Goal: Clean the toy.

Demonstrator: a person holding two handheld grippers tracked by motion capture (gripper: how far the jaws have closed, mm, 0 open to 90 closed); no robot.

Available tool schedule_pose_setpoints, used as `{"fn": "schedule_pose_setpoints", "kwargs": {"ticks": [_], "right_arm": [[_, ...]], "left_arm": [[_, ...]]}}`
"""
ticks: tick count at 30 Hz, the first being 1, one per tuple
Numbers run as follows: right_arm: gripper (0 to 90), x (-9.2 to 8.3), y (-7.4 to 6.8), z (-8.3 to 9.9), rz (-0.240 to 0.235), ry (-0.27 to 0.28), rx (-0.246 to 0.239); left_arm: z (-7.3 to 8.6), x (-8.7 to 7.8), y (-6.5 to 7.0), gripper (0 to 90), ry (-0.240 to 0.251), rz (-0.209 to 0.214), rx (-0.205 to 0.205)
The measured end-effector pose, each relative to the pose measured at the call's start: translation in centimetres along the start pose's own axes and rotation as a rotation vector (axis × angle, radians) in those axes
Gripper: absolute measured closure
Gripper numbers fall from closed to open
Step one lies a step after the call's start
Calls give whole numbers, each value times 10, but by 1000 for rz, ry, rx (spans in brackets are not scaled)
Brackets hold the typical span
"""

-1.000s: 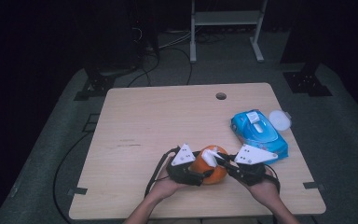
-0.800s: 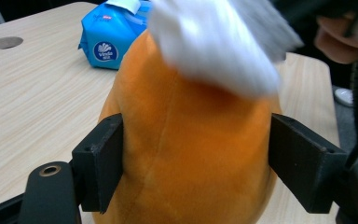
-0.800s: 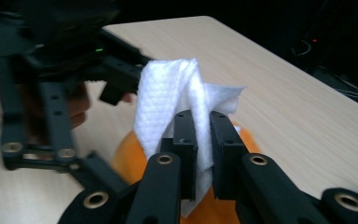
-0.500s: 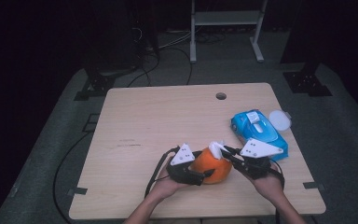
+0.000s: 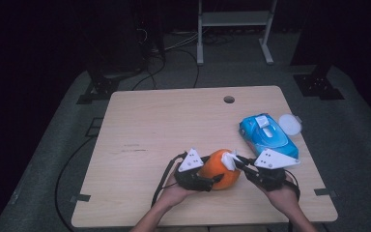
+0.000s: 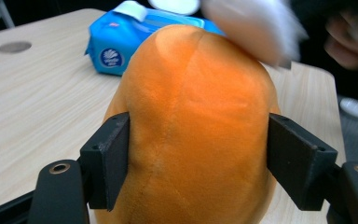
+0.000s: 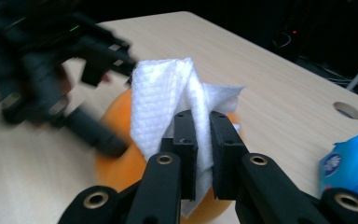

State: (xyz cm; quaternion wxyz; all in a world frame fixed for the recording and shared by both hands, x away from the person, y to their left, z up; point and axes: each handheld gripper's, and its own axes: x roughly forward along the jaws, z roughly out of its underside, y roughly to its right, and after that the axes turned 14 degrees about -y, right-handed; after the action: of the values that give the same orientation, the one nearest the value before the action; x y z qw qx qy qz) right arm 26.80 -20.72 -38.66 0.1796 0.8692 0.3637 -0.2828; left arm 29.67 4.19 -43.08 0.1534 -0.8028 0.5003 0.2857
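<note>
The plush toy (image 5: 220, 169) sits on the table (image 5: 174, 125) near its front edge, between the left gripper (image 5: 207, 180) on its left and the right gripper (image 5: 239, 162) on its right; a wipe (image 5: 230, 160) lies against the toy's right top; the wipes pack (image 5: 268, 135) lies behind and to the right; a round lid (image 5: 290, 124) sits just right of the pack.

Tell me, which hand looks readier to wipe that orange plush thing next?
Probably the right. The right gripper is shut on a white wipe at the orange plush toy, while the left gripper is clamped on the toy's sides, steadying it.
</note>
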Motion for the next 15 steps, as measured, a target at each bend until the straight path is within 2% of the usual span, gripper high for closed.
{"fn": "schedule_pose_setpoints", "kwargs": {"ticks": [2,3,4,5,6,7,8,10,15], "right_arm": [[817,2,4,-4,-2,10,7],[817,2,4,-4,-2,10,7],[817,5,2,-9,-12,7,3],[817,5,2,-9,-12,7,3],[817,8,-6,-13,-25,6,-21],[817,8,-6,-13,-25,6,-21],[816,10,-14,-15,-25,0,-52],[816,11,-16,-15,-22,-3,-60],[816,5,4,-4,3,-5,-1]], "left_arm": [[-2,3,9,268,-7,-16,49],[-2,3,9,260,-7,-16,49],[-3,5,14,258,-18,-22,87],[-3,5,14,255,-18,-22,87],[-3,6,17,254,-20,-35,99],[-3,6,17,254,-20,-35,99],[-3,6,17,255,-21,-41,97],[-2,6,16,256,-17,-38,94],[1,6,11,258,1,-19,71]]}}
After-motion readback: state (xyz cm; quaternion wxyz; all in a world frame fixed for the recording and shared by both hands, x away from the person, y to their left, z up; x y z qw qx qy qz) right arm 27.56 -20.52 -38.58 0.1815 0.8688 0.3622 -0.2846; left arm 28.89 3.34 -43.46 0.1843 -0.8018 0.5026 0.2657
